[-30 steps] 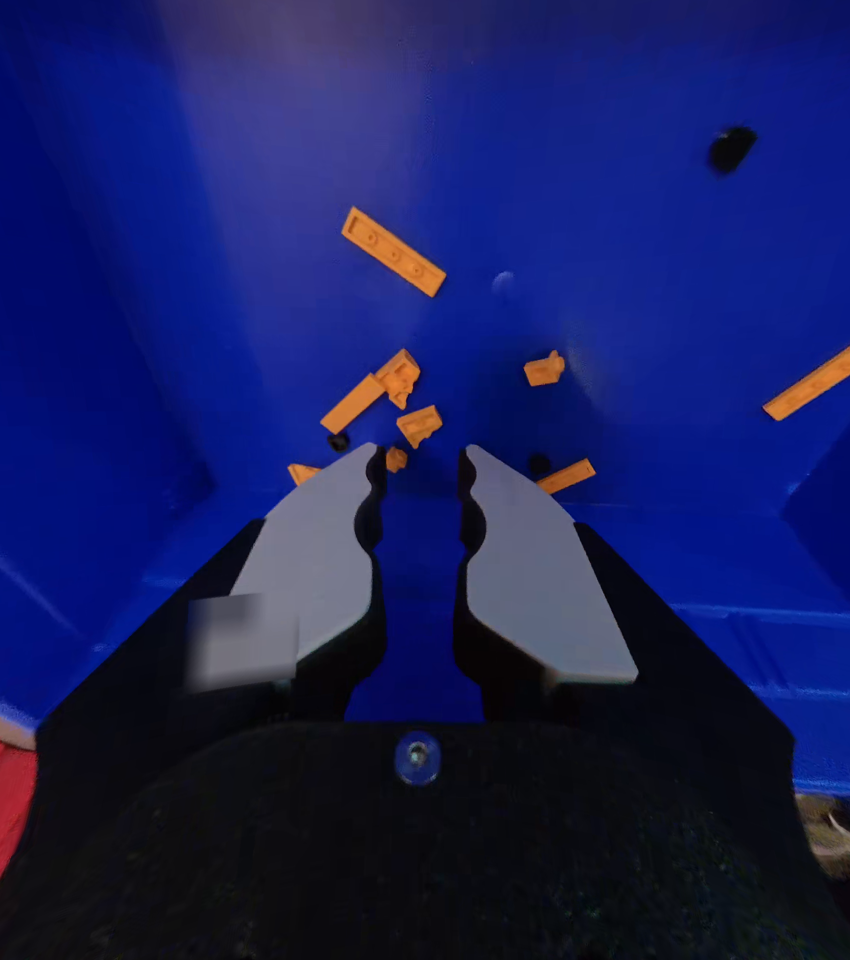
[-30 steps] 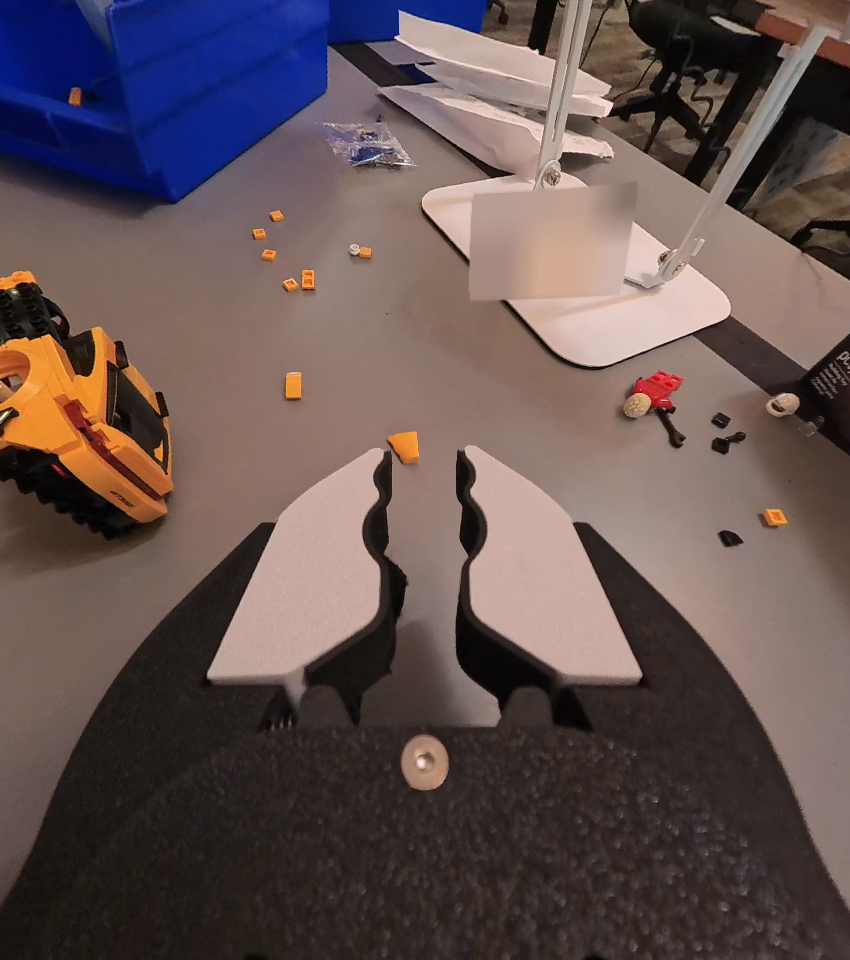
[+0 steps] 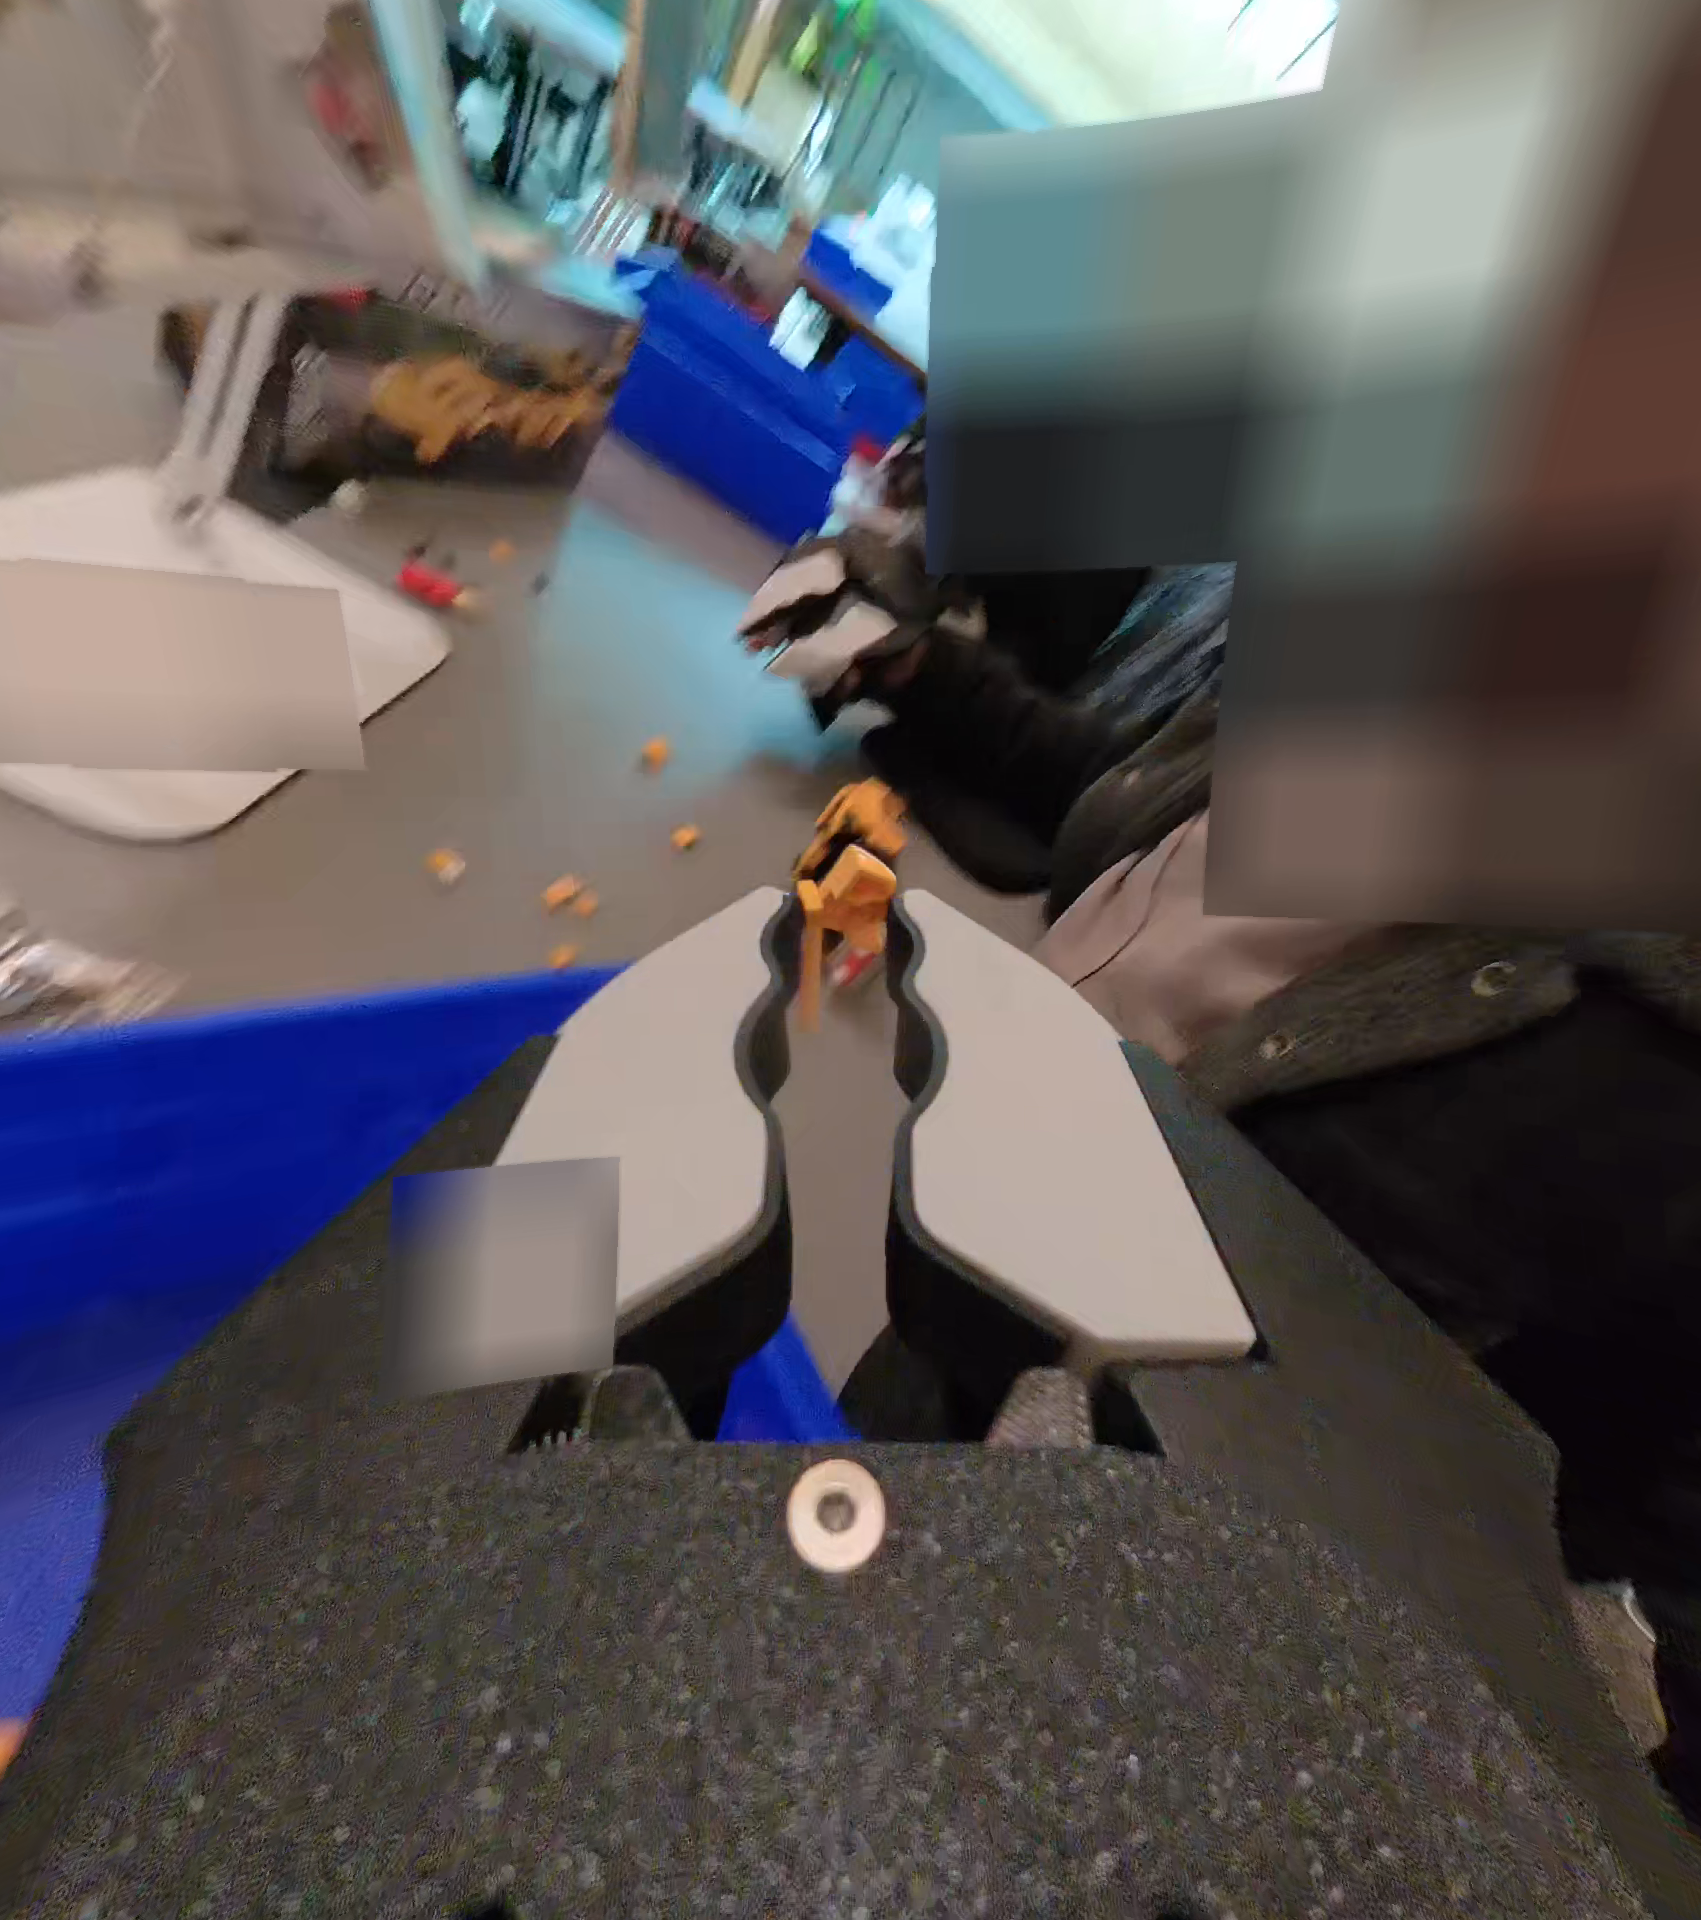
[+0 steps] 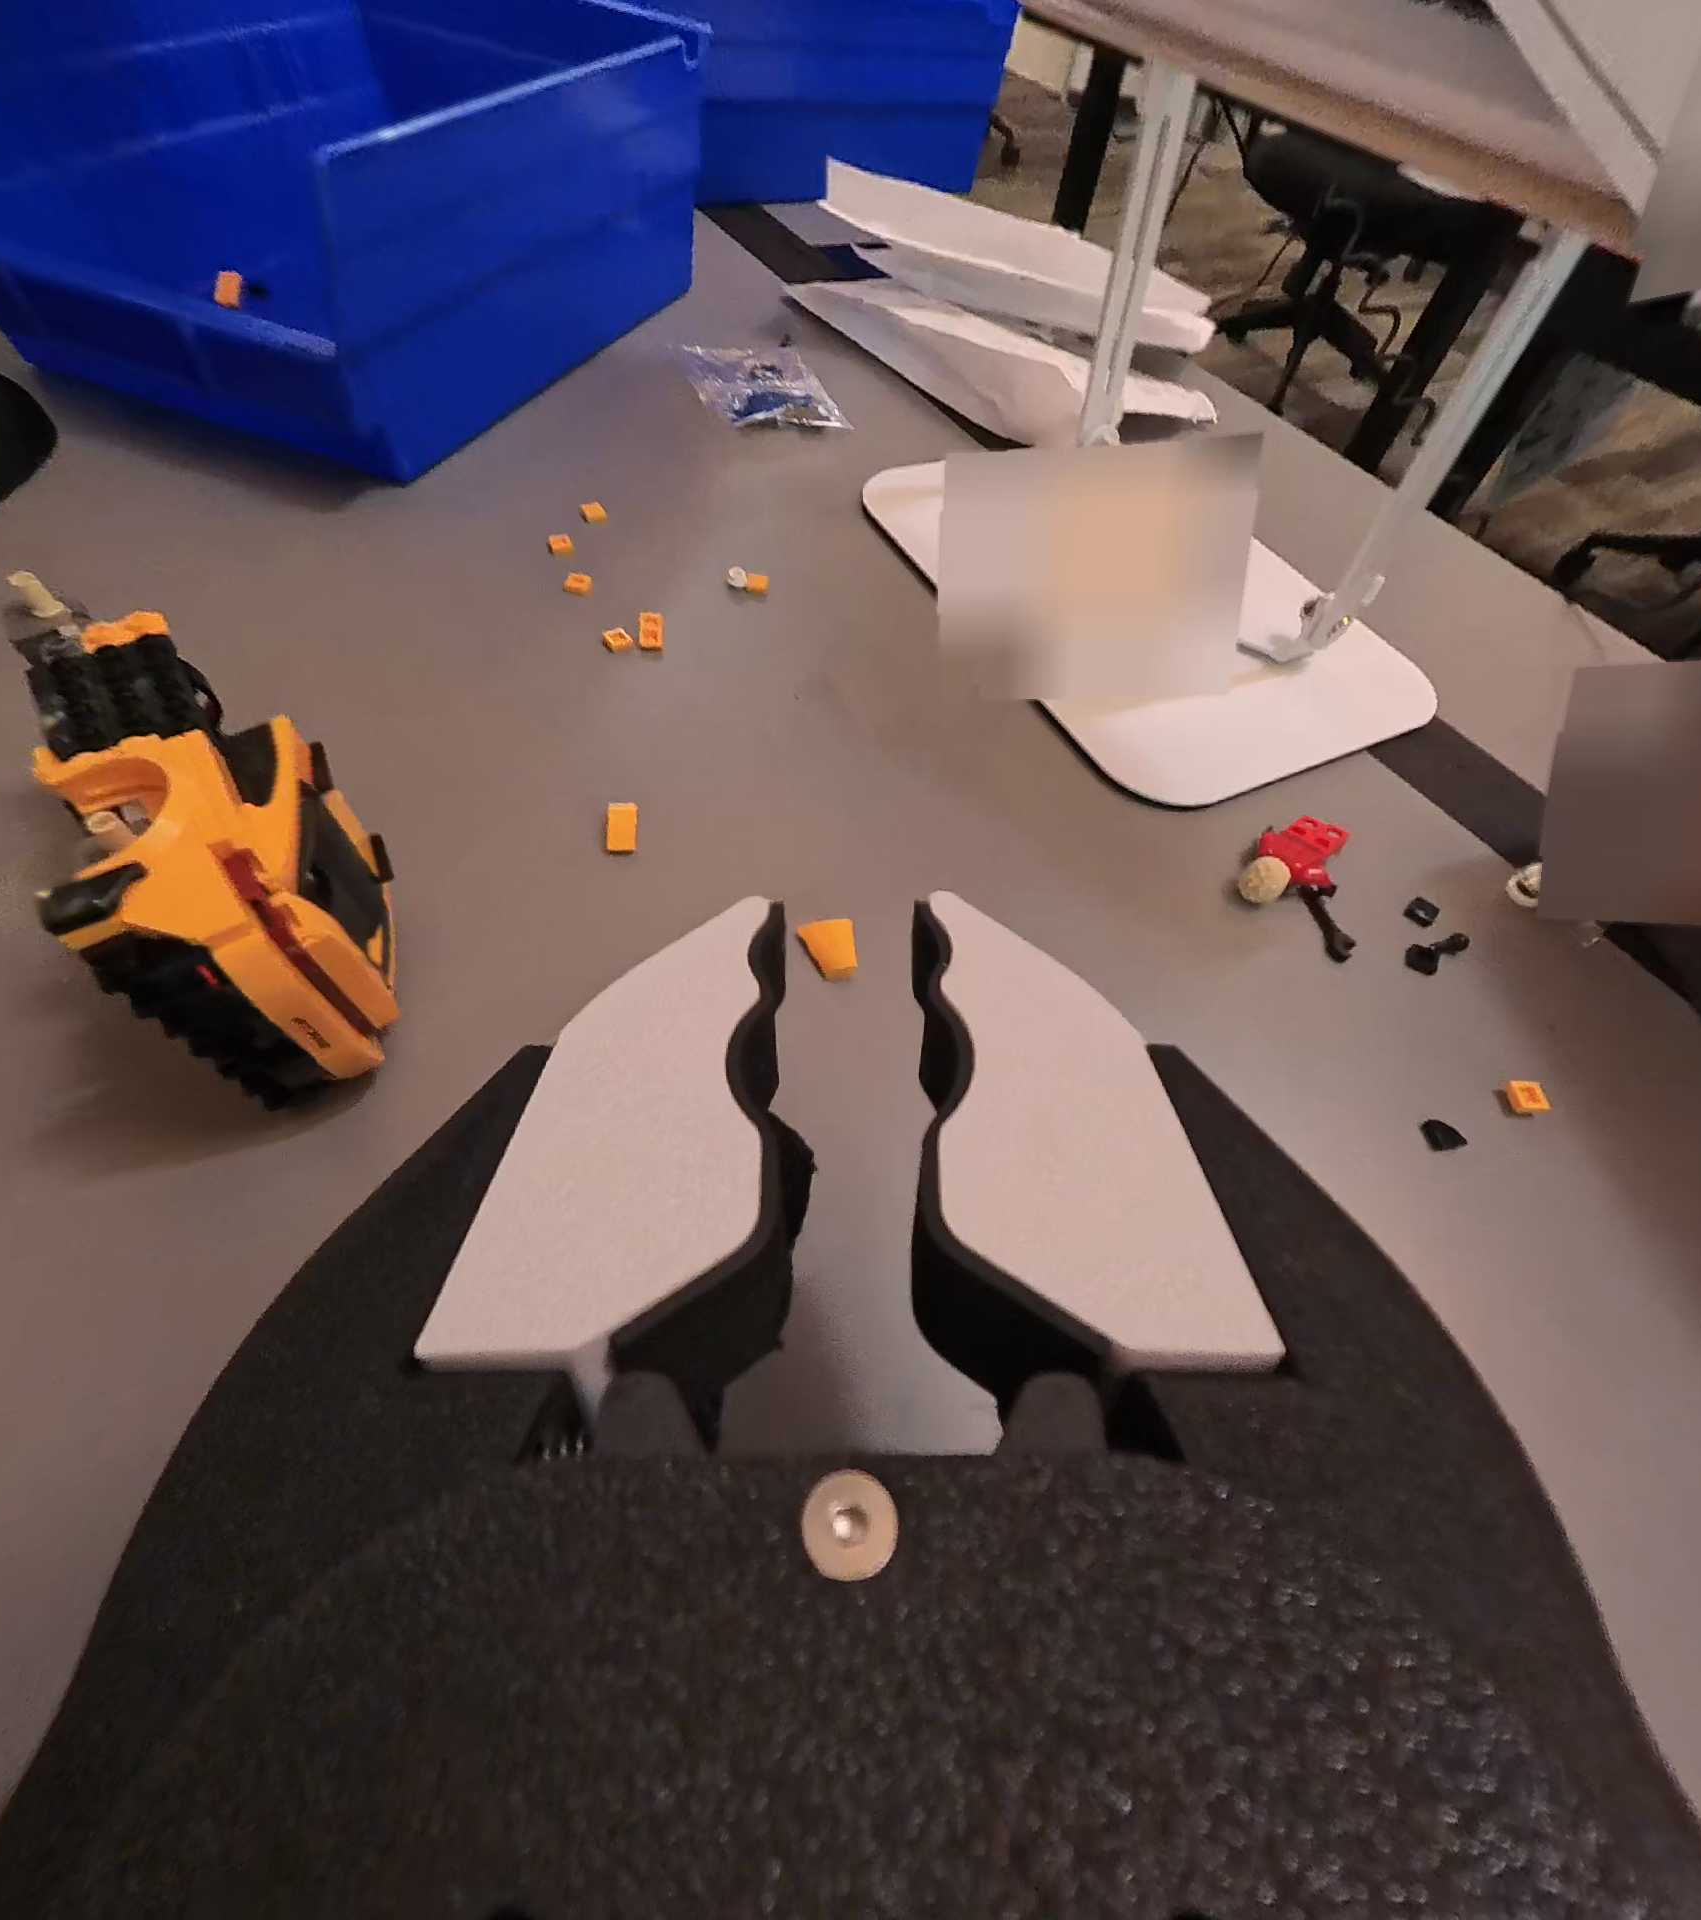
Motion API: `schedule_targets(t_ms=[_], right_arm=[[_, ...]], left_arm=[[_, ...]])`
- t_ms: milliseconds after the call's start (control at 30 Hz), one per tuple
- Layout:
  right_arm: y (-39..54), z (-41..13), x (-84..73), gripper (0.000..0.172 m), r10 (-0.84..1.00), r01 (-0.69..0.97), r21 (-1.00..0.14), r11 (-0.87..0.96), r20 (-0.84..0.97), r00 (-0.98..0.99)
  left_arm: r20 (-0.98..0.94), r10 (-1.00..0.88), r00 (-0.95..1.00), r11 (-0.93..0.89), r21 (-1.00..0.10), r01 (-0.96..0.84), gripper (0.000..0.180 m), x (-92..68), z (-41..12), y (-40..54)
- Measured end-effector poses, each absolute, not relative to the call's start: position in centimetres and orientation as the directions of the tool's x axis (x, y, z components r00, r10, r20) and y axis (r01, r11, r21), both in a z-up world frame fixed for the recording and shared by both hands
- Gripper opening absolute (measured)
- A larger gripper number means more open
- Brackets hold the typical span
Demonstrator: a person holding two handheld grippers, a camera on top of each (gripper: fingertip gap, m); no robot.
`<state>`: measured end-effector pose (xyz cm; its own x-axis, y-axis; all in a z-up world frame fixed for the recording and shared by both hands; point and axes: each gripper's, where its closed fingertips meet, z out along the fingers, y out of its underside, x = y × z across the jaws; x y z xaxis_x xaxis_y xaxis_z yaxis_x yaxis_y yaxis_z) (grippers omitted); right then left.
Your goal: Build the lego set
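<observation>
An orange brick piece sits clamped in my left tool, while my right tool hangs part-open, bare, over an orange wedge on the counter.

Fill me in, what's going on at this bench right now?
A person works two handheld grippers over a grey table strewn with small orange bricks. The left gripper, above a blue bin, grips a small orange brick piece at its fingertips. The right gripper sits open and low over the table, an orange wedge piece lying loose between its tips. A half-built orange toy car lies to its left.
</observation>
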<state>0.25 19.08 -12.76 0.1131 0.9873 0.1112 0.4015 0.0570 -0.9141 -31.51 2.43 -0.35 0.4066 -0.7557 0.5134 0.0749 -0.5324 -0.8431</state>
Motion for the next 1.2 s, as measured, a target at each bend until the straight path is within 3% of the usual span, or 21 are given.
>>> schedule_targets(t_ms=[400, 533, 700, 900, 1200], right_arm=[[16.4, -9.5, -0.9, 0.022, 0.983, 0.33, -0.932, 0.152, 0.178, 0.051], [13.5, -5.1, -6.3, 0.024, 0.928, 0.295, -0.881, 0.37, 0.363, -0.081], [7.6, -0.5, -17.1, 0.032, 0.713, 0.162, -0.698, 0.697, 0.653, -0.255], [4.4, -1.4, -27.1, 0.034, 0.54, 0.032, -0.552, 0.833, 0.801, -0.259], [3.4, -3.7, -31.4, 0.021, 0.517, 0.005, -0.54, 0.842, 0.803, -0.296]], left_arm=[[0.517, -0.808, 0.281, -0.461, -0.853, 0.244, 0.015, -29.3, 0.9, 1.6], [0.533, -0.797, 0.285, -0.482, -0.845, 0.231, 0.015, -28.7, 0.2, 2.3], [0.566, -0.745, 0.354, -0.54, -0.822, 0.179, 0.015, -27.8, -1.4, 3.8], [0.601, -0.677, 0.424, -0.582, -0.79, 0.19, 0.015, -28.4, -2.3, 4.4], [0.655, -0.621, 0.431, -0.623, -0.746, 0.236, 0.016, -30.7, -3.6, 3.5]])
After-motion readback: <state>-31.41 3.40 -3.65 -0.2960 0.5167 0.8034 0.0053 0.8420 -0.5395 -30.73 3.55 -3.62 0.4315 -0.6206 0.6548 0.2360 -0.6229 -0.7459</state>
